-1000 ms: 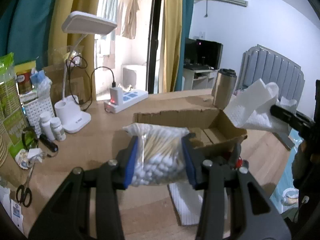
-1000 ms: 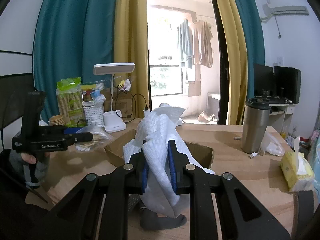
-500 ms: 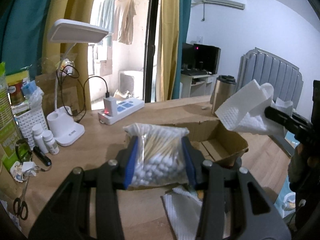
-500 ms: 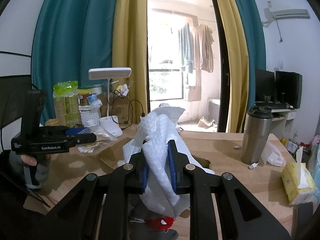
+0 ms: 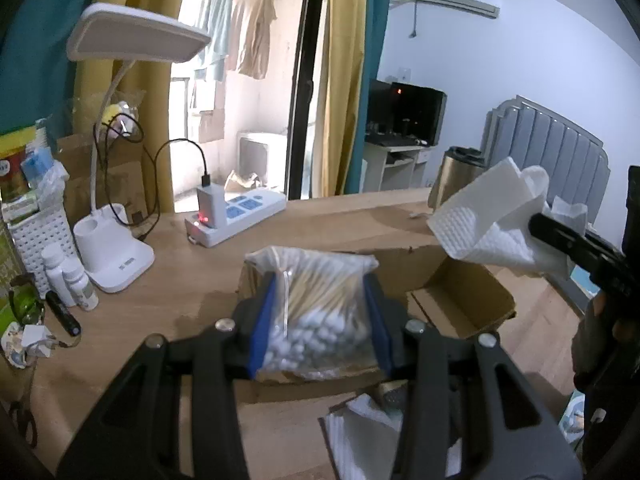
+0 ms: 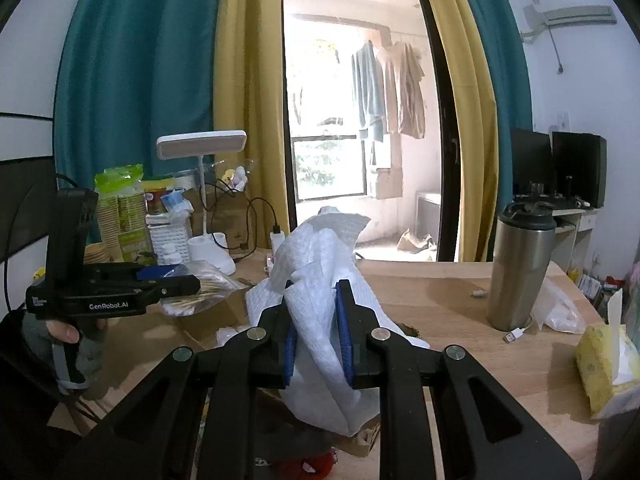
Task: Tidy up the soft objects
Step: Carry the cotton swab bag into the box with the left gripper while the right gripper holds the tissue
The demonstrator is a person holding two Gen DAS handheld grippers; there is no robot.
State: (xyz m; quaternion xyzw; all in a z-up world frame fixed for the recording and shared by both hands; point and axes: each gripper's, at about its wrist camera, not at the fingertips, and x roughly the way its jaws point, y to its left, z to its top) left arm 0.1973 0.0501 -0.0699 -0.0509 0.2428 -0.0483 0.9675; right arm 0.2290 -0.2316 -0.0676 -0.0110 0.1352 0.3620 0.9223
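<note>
My left gripper (image 5: 318, 320) is shut on a clear bag of cotton swabs (image 5: 316, 300) and holds it above the near edge of an open cardboard box (image 5: 460, 300) on the wooden table. My right gripper (image 6: 318, 322) is shut on a crumpled white paper towel (image 6: 324, 280) held in the air. That towel also shows at the right of the left wrist view (image 5: 492, 220), above the box. The left gripper with the swab bag (image 6: 192, 288) shows at the left of the right wrist view.
A white desk lamp (image 5: 116, 248), power strip (image 5: 236, 216), pill bottles (image 5: 68, 280) and a white basket (image 5: 32, 232) stand at the left. A steel tumbler (image 6: 520, 268) and a yellow tissue pack (image 6: 604, 360) stand at the right. More white towel (image 5: 360, 428) lies below the left gripper.
Both grippers have lifted and drawn back a little with their loads. The box now sits lower and closer under the swab bag in the left wrist view.
</note>
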